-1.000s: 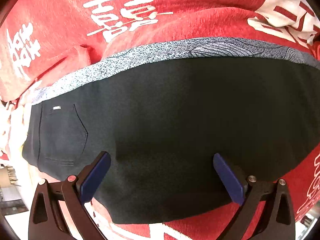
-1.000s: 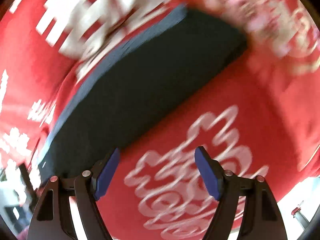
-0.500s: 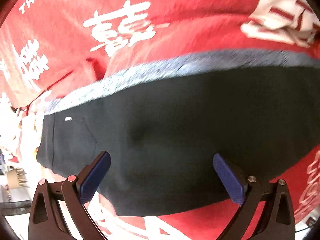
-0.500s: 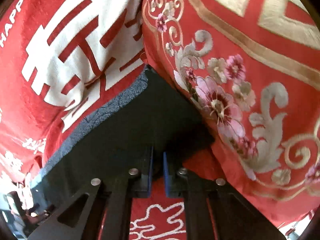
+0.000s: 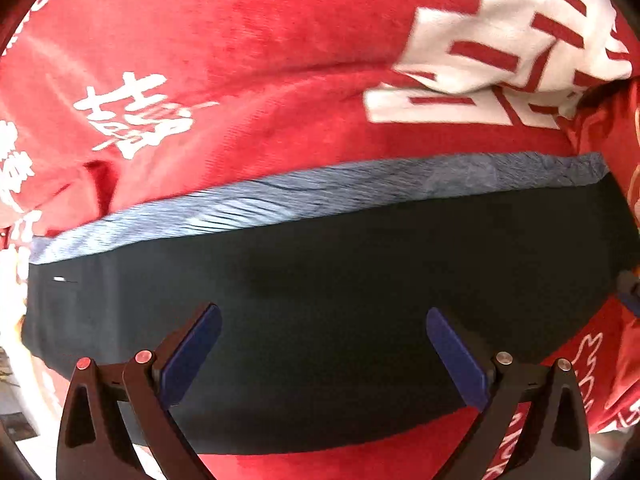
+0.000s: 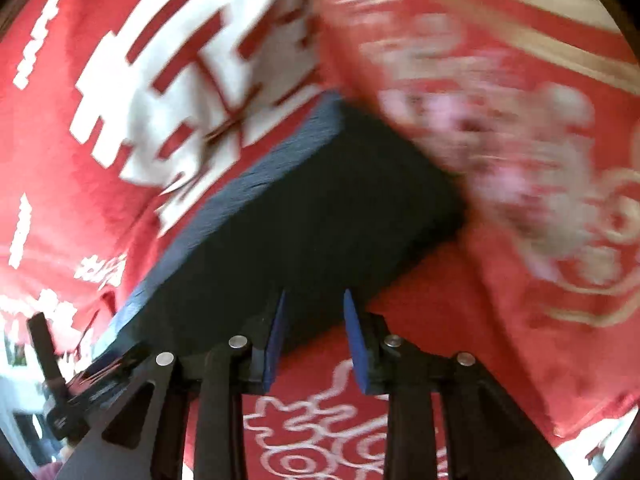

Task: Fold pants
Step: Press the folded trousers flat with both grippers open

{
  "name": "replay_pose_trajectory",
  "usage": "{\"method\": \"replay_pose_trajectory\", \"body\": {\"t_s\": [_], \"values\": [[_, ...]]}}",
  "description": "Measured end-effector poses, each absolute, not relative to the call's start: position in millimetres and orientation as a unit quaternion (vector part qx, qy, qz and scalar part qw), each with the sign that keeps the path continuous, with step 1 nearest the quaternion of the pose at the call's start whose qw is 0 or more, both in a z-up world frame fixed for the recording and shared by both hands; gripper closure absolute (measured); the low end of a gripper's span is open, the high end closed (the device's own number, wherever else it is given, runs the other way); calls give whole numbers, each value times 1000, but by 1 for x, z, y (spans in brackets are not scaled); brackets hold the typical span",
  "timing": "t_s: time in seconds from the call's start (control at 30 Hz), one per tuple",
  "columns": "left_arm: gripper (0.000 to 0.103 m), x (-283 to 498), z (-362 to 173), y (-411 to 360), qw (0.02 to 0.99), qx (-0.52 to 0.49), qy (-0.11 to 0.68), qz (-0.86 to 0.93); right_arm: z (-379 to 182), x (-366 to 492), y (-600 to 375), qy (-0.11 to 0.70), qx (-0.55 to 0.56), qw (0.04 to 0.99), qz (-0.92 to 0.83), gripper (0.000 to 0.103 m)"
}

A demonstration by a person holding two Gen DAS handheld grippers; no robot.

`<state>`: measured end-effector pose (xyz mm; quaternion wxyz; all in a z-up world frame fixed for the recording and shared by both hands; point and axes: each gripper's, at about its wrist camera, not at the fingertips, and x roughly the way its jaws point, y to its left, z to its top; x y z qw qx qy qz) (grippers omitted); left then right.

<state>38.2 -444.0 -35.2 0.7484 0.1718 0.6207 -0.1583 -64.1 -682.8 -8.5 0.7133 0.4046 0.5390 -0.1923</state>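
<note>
On the red bedspread (image 5: pixel 248 40), the left claw (image 5: pixel 322 344) hangs released over the pants (image 5: pixel 340 280); the right claw (image 6: pixel 314 322), parted, straddles their edge and may grab bedspread too.

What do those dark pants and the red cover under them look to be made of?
The pants look like smooth, matte, dark woven fabric, probably a cotton blend: no sheen, flat drape, stitched seam. Their grey speckled band could be a knit or the reverse face. The red cover seems a soft, fuzzy plush or fleece with printed white characters.
</note>
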Motion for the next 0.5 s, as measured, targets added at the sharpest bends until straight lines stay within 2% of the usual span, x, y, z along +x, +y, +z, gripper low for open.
{"method": "replay_pose_trajectory", "body": {"t_s": [0.13, 0.23, 0.3, 0.37, 0.5], "values": [[0, 24, -57, -460, 727, 199, 635, -166, -28, -31, -662, 567, 373, 717, -161, 62], [0, 25, -63, -452, 727, 172, 643, -170, -36, -30, -655, 568, 364, 720, -160, 58], [0, 27, -64, -448, 724, 157, 648, -176, -35, -36, -656, 555, 385, 723, -147, 43], [0, 24, -62, -453, 728, 179, 636, -183, -38, -38, -657, 543, 405, 725, -124, 35], [0, 21, -60, -458, 732, 198, 625, -185, -35, -39, -655, 552, 394, 728, -100, 31]]}}
